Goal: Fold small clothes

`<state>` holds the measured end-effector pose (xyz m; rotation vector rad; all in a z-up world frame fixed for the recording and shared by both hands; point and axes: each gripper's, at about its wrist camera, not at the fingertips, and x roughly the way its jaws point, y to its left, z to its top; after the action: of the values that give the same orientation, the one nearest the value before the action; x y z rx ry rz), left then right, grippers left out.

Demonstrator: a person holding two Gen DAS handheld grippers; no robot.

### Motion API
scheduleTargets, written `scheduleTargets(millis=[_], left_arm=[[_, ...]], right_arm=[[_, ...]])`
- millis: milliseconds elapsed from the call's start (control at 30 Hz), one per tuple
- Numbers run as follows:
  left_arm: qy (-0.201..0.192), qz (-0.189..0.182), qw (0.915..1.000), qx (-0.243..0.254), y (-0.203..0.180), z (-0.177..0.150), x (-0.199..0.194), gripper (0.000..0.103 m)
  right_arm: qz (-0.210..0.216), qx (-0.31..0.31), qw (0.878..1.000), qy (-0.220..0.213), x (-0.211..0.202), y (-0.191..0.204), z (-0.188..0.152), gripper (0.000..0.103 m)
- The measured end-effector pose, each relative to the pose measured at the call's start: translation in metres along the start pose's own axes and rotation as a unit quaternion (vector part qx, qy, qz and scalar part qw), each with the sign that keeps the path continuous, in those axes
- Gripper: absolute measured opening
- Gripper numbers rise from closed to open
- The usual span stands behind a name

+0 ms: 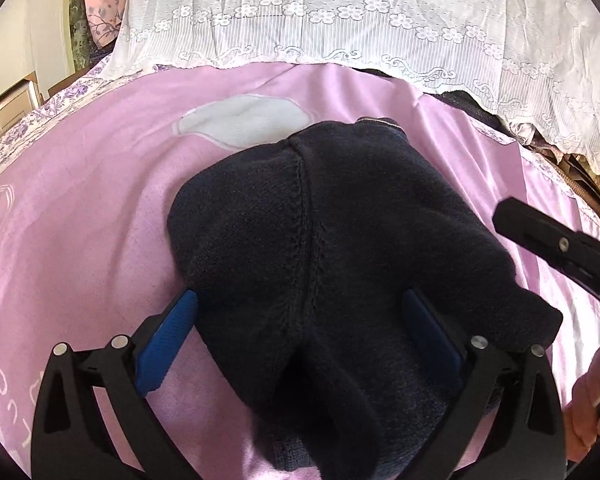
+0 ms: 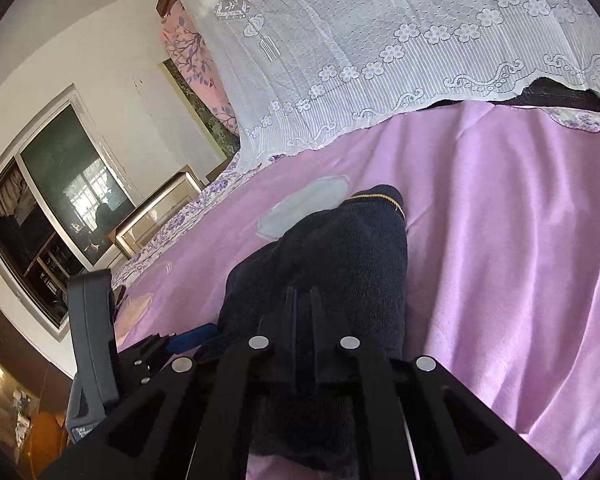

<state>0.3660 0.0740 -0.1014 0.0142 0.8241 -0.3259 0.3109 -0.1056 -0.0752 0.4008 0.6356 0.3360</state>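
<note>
**Dark knit garment mid-fold on a pink bed**

A navy knitted garment (image 1: 320,248) lies bunched on the pink bedsheet (image 1: 100,208). The left gripper (image 1: 300,344) straddles it, jaws wide and not pressing. The right gripper (image 2: 304,304) has its jaws nearly closed over the knit; whether they pinch it is unclear. Next, likely flattening and folding over.

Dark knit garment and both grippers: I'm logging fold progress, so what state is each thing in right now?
Dark knit garment: folded into a bundle, lying on the pink sheet.
Left gripper: open wide, blue pads either side of the garment's near end, not pressing it.
Right gripper: nearly shut, over the garment; whether it pinches fabric cannot be told.
Lace cover: draped at the far side, its edge over the sheet.
</note>
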Motion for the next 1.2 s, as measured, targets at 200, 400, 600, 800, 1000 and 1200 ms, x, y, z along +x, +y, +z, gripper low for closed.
scheduleTargets(millis=[200,400,600,800,1000,1200], left_arm=[[0.007,0.013,0.9999,-0.009,0.003,-0.004,0.000,0.099],[-0.012,0.052,0.9984,0.016,-0.008,-0.010,-0.004,0.099],[-0.033,0.083,0.9952,0.041,-0.017,-0.014,-0.010,0.099],[-0.036,0.086,0.9948,0.042,-0.017,-0.013,-0.011,0.099],[-0.041,0.090,0.9941,0.045,-0.018,-0.014,-0.012,0.099],[-0.044,0.092,0.9938,0.045,-0.018,-0.013,-0.011,0.099]], right_arm=[[-0.027,-0.009,0.999,0.017,-0.006,-0.006,-0.027,0.011],[-0.049,-0.033,0.998,0.010,-0.004,-0.002,-0.044,0.011],[-0.056,-0.038,0.998,0.005,-0.006,-0.002,-0.047,0.011],[-0.061,-0.048,0.997,-0.005,-0.007,0.000,-0.048,0.012],[-0.054,-0.042,0.998,-0.008,-0.010,-0.001,-0.046,0.013],[-0.079,-0.051,0.995,-0.028,-0.018,0.011,-0.024,0.051]])
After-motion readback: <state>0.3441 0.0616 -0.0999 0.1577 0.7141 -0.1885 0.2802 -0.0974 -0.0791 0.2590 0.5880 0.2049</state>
